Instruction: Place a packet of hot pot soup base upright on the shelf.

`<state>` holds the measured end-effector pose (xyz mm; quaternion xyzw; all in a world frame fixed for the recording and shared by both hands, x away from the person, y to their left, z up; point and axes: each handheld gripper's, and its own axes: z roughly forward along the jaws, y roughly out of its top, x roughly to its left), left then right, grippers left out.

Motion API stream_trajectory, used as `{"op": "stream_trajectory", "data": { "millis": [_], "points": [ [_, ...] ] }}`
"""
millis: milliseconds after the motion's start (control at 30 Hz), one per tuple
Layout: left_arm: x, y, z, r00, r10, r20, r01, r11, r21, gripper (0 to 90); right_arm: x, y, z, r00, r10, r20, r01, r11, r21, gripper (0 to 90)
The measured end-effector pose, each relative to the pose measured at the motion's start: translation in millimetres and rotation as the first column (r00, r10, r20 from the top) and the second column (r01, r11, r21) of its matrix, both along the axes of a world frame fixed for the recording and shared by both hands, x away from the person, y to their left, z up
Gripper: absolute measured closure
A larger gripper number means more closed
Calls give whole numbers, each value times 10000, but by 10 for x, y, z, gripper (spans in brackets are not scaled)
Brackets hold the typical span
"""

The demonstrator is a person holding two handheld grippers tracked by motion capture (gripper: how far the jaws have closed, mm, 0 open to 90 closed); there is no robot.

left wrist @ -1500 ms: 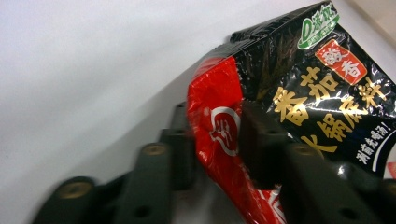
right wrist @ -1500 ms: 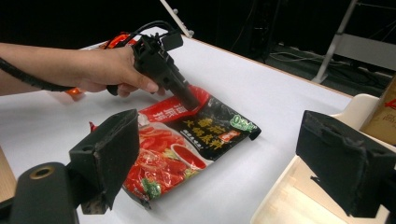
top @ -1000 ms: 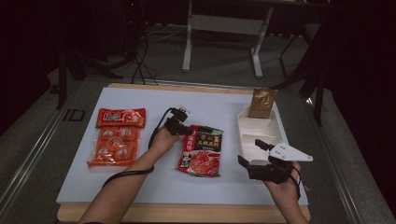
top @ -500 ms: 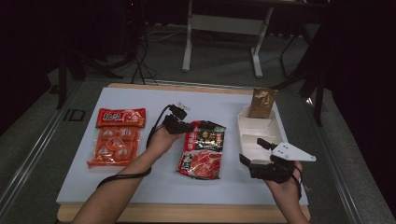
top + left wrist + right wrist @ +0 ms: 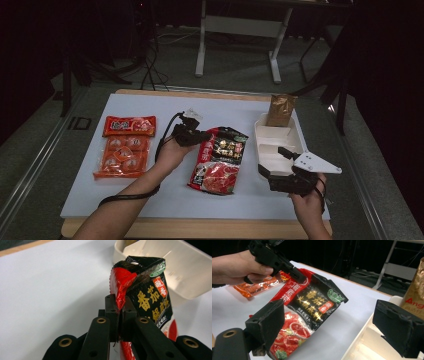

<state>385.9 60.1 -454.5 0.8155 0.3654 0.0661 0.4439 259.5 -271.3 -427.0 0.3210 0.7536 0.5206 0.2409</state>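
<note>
Hotpot-base pouch (image 5: 218, 161): corner clamped by left gripper (image 5: 196, 135), half-lifted, not yet in white tray (image 5: 272, 135); right gripper (image 5: 283, 169) spread, idle

sauce packet (image 5: 219, 160): red and black, top corner lifted
hold: pinched in the left claw (image 5: 200, 136)
rest: lower end on the tabletop (image 5: 150, 200)

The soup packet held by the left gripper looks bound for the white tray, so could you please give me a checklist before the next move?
1. Left gripper shut on the soup packet's edge: ok.
2. Packet fully lifted: not ok, its lower end rests on the table.
3. White tray has a free compartment: ok.
4. Right gripper open, holding nothing: ok.
5. Brown bag clear of the nearer compartments: ok.
6. Grip firm enough for carrying: cannot tell.
</note>
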Motion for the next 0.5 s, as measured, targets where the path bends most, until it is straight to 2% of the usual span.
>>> {"op": "stream_trajectory", "data": {
  "millis": [100,200,300,433,500],
  "points": [
    [-73,-7,59,9996,-118,260,119,9999,-31,874,3,-14,33,9989,-32,464,51,9991,-414,105],
    [-137,-12,111,9990,-178,406,185,9997,-167,875,-1,-32,60,9973,8,727,20,9993,-382,105],
    [-200,-12,163,9979,-239,606,261,9990,-367,874,-13,-47,89,9978,-60,662,77,9996,-254,105],
    [-269,-6,239,9966,-231,786,279,9978,-605,874,-15,-50,109,9998,-132,167,137,9994,-314,101],
    [-291,11,277,9960,-271,846,335,9966,-749,873,-19,-42,110,9999,-119,89,120,9998,-160,101]
  ]
}}
